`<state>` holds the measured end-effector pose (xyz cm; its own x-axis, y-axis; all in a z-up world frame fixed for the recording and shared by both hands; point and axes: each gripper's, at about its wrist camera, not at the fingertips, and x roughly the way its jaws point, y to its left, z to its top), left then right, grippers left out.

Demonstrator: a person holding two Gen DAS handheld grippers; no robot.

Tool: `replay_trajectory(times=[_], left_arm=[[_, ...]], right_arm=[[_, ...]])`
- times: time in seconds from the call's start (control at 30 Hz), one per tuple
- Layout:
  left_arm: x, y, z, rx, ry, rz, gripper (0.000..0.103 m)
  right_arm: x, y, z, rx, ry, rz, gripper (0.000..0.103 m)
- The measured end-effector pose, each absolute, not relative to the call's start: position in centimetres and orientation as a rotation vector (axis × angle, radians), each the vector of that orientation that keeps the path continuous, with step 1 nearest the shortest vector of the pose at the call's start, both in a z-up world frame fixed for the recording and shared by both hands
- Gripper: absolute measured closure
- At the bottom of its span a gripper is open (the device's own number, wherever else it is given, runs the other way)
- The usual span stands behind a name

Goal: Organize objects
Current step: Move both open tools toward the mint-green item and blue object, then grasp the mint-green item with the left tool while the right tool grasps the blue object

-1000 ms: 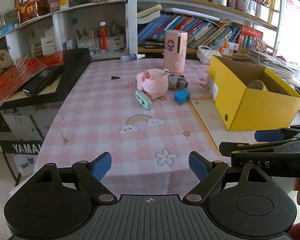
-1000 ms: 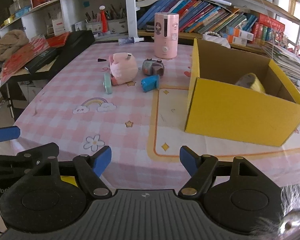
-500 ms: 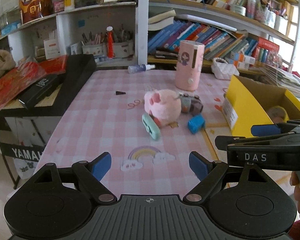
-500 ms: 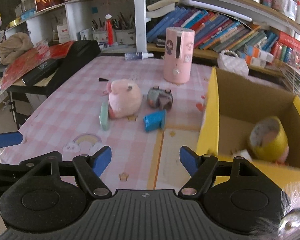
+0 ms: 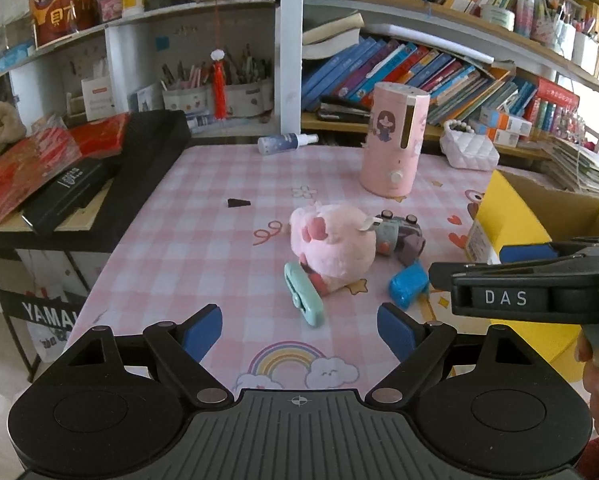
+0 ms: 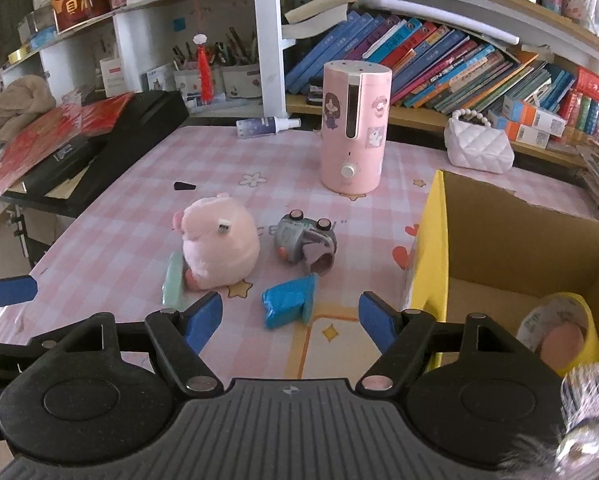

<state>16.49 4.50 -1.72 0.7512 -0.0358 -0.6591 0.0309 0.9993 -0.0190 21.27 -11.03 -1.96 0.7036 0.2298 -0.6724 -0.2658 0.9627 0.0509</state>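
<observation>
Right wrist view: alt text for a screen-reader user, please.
The open right gripper hovers, holding nothing, over a pink checked tablecloth, pointing at a small blue object. Just beyond lie a pink plush pig, a mint-green item and a grey toy. At right, an open yellow box holds a yellow tape roll; cluttered bookshelves stand behind.

A table covered in pink checked cloth is seen, with a pink plush pig, mint gadget, blue toy, grey toy camera, pink humidifier, spray bottle and yellow box sat on it.
</observation>
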Motion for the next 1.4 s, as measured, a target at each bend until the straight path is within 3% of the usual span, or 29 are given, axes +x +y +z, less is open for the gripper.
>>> replay_trajectory(times=[0.2,0.3,0.43,0.6,0.7,0.87,1.1,1.2,1.4], left_arm=[[19.0,4.2,-3.0,0.002,0.754,-0.031,0.022],[20.6,4.0,-4.0,0.015,0.779,-0.031,0.033],[22.6,3.9,-5.2,0.018,0.808,-0.029,0.044],[24.8,3.6,-6.7,0.033,0.845,-0.037,0.058],[25.4,3.4,-7.6,0.043,0.881,-0.041,0.063],[25.6,3.7,-8.7,0.044,0.905,-0.051,0.082],[25.3,4.9,-8.1,0.002,0.891,-0.034,0.086],[24.8,5.3,-7.5,-0.022,0.883,-0.033,0.086],[23.8,6.0,-5.9,-0.083,0.857,-0.027,0.086]], right_arm=[[23.6,-10.5,-2.2,-0.064,0.734,0.275,0.03],[24.9,-10.1,-2.2,-0.07,0.724,0.295,0.04],[25.9,-8.9,-2.3,-0.122,0.695,0.331,0.041],[28.0,-8.3,-4.5,-0.114,0.83,0.326,0.045],[28.7,-8.2,-5.4,-0.092,0.89,0.298,0.044],[29.3,-8.2,-7.0,-0.095,0.966,0.245,0.039],[29.8,-8.4,-8.5,-0.073,1.015,0.209,0.042],[29.8,-8.3,-8.5,-0.082,0.987,0.214,0.06],[29.7,-8.4,-8.0,-0.052,0.974,0.261,0.065]])
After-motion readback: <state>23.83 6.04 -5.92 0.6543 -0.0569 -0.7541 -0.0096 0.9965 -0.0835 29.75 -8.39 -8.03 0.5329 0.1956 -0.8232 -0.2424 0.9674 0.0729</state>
